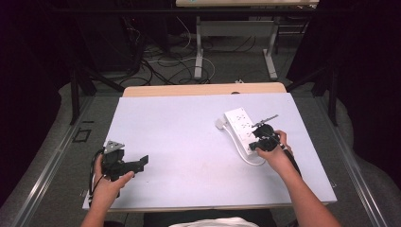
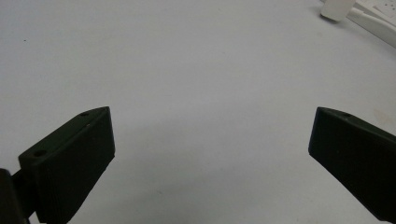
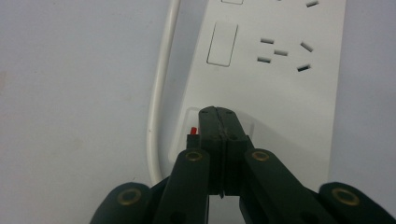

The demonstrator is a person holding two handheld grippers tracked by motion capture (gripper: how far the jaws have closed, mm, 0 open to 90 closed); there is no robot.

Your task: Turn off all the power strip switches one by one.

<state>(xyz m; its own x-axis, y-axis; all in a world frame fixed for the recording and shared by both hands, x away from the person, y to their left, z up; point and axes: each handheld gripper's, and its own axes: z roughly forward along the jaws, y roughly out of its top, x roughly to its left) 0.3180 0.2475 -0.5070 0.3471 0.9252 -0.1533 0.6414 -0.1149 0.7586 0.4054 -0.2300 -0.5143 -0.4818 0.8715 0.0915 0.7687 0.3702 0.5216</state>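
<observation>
I press the power strip's switch with my right tongs.
On the table [image 1: 189, 137], the strip [image 3: 280, 79] lies far right; my closed right tongs [image 3: 223, 114] touch its red switch [image 3: 192, 130], needing a firm push next. Left tongs [image 2: 210, 154] rest open, empty.

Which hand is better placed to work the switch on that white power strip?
The right. Its tongs are shut with the tips at the power strip switch. The left tongs stand open over bare table, well away from the strip.
</observation>
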